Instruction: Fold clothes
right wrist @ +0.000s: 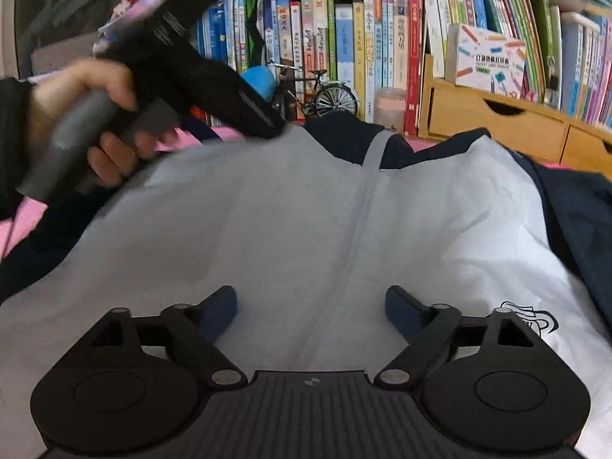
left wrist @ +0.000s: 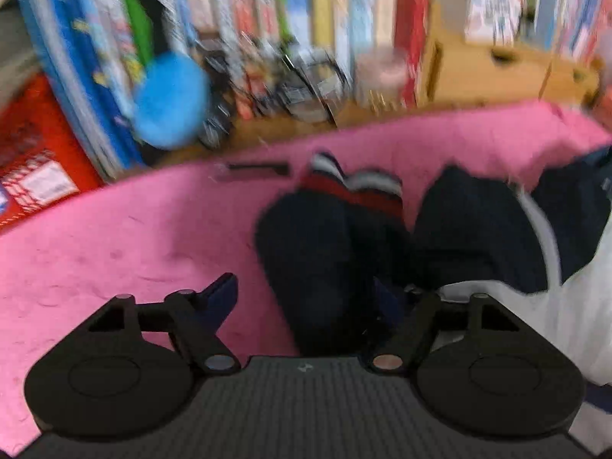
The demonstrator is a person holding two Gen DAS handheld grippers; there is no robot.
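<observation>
A jacket with a white body (right wrist: 267, 222), a grey zip strip and navy sleeves lies spread on a pink blanket (left wrist: 114, 237). In the blurred left wrist view, one navy sleeve (left wrist: 313, 244) with a red and white striped cuff (left wrist: 355, 187) runs between the fingers of my left gripper (left wrist: 306, 298). Its jaws stand wide: the left finger (left wrist: 223, 296) is clear of the cloth, and the right finger is lost against the dark fabric. My right gripper (right wrist: 311, 310) is open just above the white front, astride the zip strip. A hand (right wrist: 76, 88) holds the left gripper at the upper left there.
A shelf of upright books (right wrist: 363, 49) lines the far side. In front of it stand a wooden drawer box (right wrist: 497, 122), a small model bicycle (right wrist: 325, 95) and a blue plush ball (left wrist: 172, 99). A red box (left wrist: 34, 153) sits at the left.
</observation>
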